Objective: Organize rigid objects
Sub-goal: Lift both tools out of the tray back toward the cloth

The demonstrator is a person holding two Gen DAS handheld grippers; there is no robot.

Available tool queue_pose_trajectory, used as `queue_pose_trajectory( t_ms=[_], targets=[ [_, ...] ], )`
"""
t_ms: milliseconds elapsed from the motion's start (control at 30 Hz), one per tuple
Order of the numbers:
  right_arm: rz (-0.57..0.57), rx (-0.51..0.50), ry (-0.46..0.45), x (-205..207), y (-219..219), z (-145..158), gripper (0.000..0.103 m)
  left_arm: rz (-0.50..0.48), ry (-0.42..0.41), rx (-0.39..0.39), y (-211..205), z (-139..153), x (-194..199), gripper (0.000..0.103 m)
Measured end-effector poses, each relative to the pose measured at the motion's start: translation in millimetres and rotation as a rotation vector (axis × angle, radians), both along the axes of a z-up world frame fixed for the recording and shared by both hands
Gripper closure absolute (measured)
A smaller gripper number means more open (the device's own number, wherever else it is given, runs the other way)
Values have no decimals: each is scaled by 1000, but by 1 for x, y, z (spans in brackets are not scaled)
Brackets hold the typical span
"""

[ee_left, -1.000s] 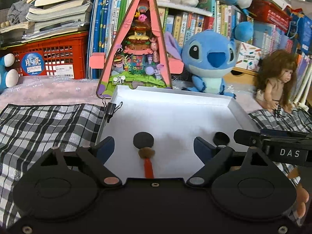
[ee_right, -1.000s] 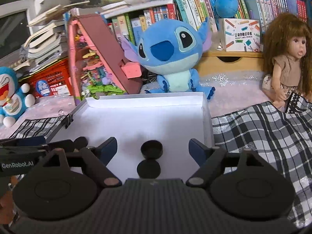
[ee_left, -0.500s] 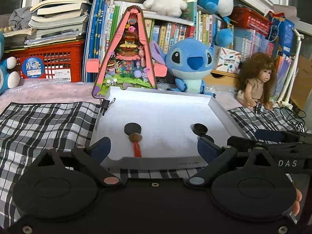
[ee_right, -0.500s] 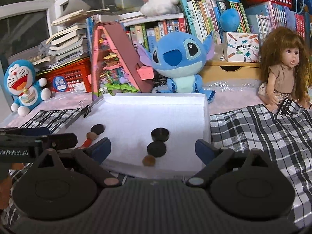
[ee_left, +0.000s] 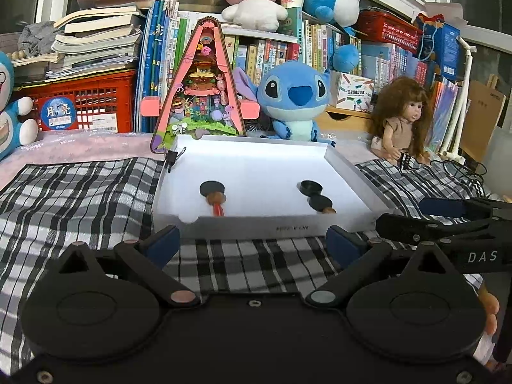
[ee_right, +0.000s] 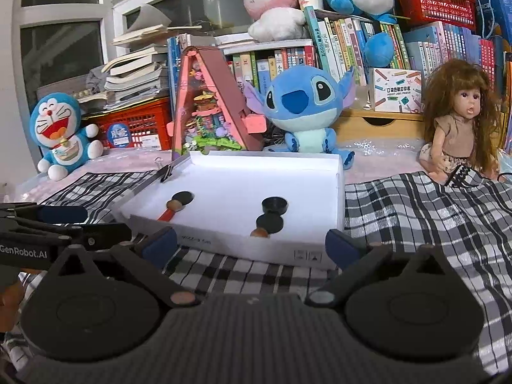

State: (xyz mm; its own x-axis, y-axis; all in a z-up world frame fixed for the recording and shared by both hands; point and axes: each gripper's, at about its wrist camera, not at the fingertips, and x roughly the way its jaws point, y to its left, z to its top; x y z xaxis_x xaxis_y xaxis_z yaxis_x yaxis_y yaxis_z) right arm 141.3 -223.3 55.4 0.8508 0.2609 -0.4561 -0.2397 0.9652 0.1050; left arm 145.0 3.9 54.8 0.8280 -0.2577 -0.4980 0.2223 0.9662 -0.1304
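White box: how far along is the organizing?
Looks done: the white box holds two small groups, a red-handled piece with a black disc on the left, and a black cap beside another black disc and a brown knob on the right. In hand: nothing; left tongs and right tongs are open and empty, short of the box. Left: no loose pieces visible on the plaid cloth.

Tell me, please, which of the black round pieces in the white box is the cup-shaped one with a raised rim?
The right-hand rear piece, behind its flat neighbour. It stands taller, with a hollow top; that neighbour and the left disc are flat.
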Motion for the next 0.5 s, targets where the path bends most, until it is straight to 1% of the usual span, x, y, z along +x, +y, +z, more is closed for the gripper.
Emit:
queue_pose_trajectory(
  t_ms=[500],
  targets=[
    [62, -32, -21, -49, 13, -13, 0, 23, -21, -15, 14, -13, -46, 3]
  ],
)
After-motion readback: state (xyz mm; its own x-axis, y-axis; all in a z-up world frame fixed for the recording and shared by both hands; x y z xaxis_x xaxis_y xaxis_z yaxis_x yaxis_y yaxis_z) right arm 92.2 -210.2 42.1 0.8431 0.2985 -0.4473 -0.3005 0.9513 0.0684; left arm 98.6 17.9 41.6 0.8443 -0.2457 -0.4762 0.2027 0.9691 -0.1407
